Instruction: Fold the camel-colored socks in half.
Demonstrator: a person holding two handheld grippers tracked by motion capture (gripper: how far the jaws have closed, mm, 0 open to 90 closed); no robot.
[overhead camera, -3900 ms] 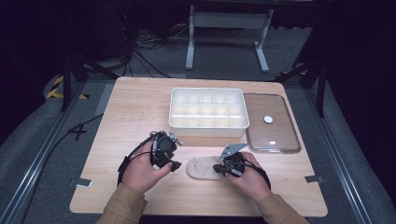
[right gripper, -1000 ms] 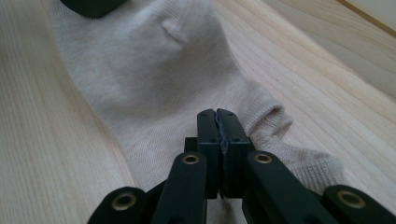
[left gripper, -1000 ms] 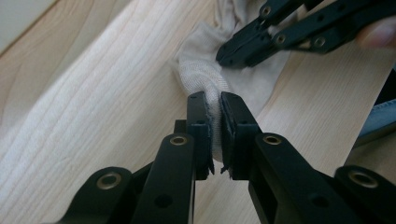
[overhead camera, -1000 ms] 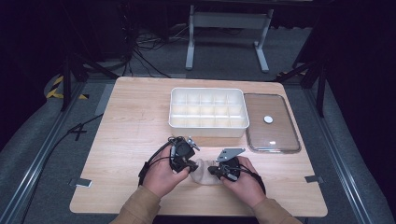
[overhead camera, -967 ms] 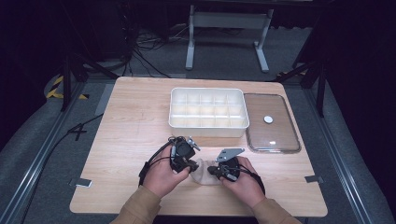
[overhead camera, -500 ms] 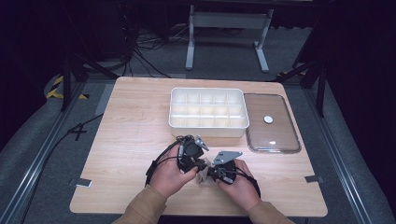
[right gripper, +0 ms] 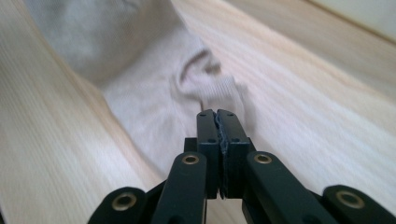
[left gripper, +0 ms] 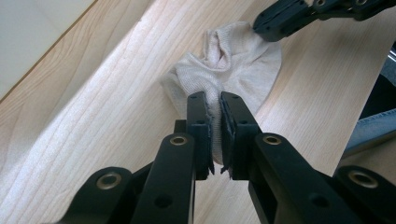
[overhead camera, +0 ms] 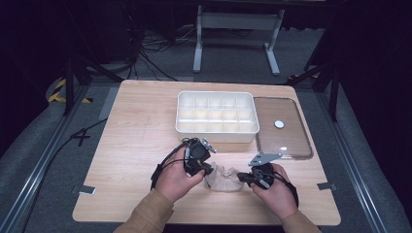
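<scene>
A beige sock lies crumpled on the wooden table near its front edge, between the two hands. My left gripper is at the sock's left end. In the left gripper view its jaws are shut on a fold of the sock. My right gripper is at the sock's right end with its jaws pressed together. Its tips rest at the edge of the sock, and I see no fabric between them. The right gripper also shows in the left gripper view, touching the sock's far edge.
A white box with several empty compartments stands at the table's middle back. Right of it lies a clear lid with a white knob. Black cables trail from the left gripper towards the table's front left.
The right hand has drawn away to the right from the left hand, and the sock now shows between them. The left hand has stayed in place, still gripping the sock.
</scene>
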